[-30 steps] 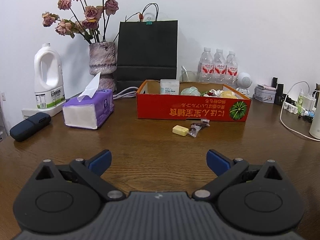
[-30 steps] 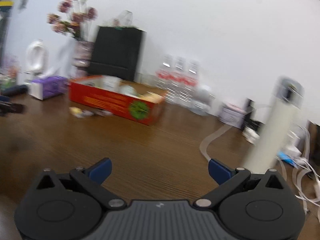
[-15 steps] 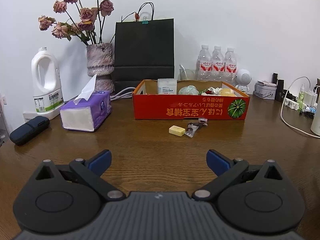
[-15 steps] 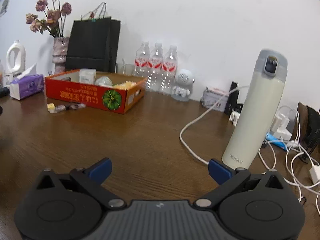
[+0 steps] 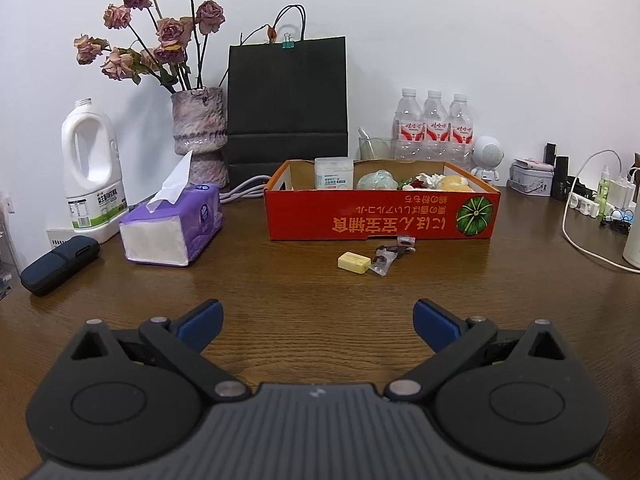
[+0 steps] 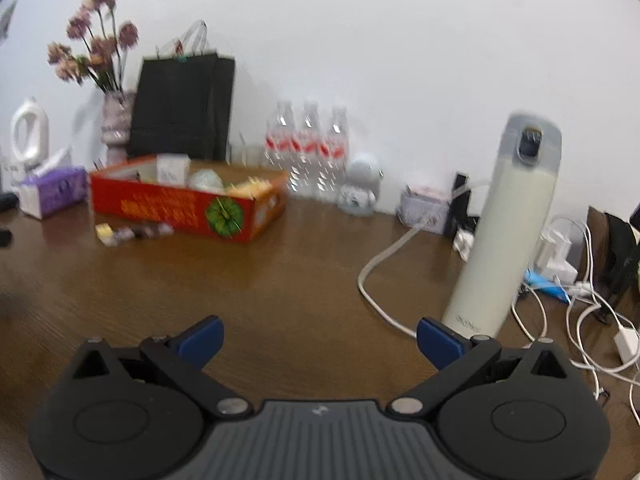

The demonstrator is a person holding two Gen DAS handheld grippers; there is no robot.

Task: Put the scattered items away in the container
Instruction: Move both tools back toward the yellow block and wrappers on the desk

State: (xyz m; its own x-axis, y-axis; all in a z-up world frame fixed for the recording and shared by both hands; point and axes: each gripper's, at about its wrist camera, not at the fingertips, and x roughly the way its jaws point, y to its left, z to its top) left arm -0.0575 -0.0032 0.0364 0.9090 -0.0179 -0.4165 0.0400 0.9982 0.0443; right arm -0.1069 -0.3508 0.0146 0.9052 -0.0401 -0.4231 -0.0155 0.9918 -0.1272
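Wooden table (image 5: 304,292): tissue pack (image 5: 172,228) left of red box (image 5: 380,216), thermos (image 6: 508,224) right.

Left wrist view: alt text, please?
Open left tool hovers empty over a brown wooden table, facing a red cardboard box of items; a small yellow block and dark wrapped sweets lie before it.

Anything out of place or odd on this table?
Yes: a yellow wrapped block and two dark clear-wrapped sweets lie loose on the brown wooden table, in front of the red cardboard box. Nothing looks spilled.
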